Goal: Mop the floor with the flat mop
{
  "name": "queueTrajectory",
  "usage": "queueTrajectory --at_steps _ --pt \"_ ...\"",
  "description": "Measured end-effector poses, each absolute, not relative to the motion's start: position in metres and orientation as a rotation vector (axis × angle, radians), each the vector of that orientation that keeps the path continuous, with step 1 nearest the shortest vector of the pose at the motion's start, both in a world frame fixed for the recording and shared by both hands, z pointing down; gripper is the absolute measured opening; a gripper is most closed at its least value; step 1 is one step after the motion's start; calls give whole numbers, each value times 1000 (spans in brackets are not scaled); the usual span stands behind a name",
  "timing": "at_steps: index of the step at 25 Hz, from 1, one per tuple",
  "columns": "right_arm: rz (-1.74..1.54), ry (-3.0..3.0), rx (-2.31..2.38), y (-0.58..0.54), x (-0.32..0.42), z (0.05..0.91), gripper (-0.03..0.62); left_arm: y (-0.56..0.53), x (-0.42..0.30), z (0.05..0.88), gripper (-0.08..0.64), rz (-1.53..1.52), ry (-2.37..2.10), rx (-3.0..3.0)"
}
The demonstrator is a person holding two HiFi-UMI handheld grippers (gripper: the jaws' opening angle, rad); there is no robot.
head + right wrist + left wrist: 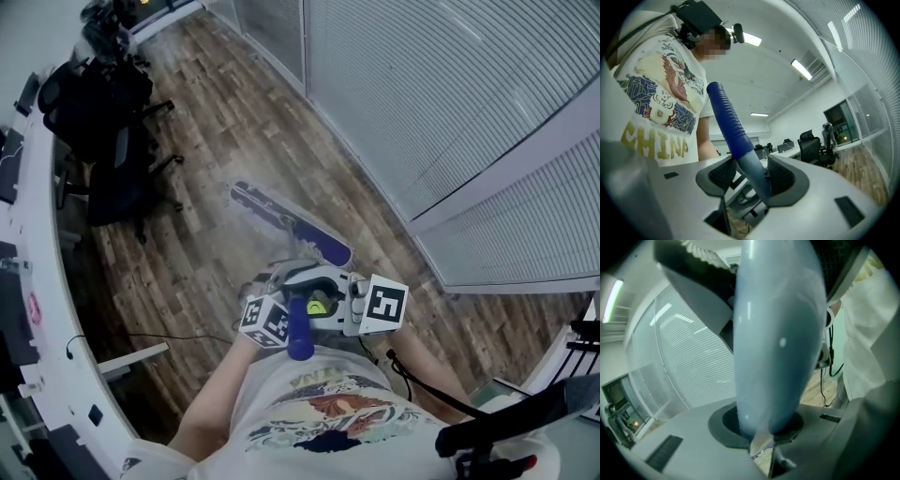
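One purple-padded flat mop (292, 228), two handheld grippers on its single pole.

The mop's flat head lies on the brown wood-plank floor (216, 122), near the white slatted blinds (422, 94). The left gripper (759, 425) is clamped on the pale blue-grey pole (752, 171). The right gripper's (752, 176) jaws stand apart around it, below the blue ribbed grip (725, 117), with one pad touching. Two black office chairs (103, 141) stand by the one white desk (42, 281).

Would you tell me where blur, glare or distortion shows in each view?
Head view: the mop head is motion-blurred, and the blinds bow from the wide lens. Left gripper view: the mop pole looms out of focus with small glints. Right gripper view: the blue grip is sharp; a ceiling light glares.
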State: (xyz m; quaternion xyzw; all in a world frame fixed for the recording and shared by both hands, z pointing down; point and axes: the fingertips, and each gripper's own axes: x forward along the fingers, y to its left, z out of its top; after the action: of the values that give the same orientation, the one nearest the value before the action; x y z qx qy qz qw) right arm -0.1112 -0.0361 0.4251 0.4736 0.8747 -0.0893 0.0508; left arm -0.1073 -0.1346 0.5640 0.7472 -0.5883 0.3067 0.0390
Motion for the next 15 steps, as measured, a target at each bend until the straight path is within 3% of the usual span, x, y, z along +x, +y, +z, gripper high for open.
queueTrajectory --at_steps 7,15 --pt "-255 2714 1447 -29 -91 434 210 -126 -83 563 58 948 -1711 2376" --pt "-252 2750 1537 61 -51 463 212 -44 -48 587 58 1041 -1709 2349"
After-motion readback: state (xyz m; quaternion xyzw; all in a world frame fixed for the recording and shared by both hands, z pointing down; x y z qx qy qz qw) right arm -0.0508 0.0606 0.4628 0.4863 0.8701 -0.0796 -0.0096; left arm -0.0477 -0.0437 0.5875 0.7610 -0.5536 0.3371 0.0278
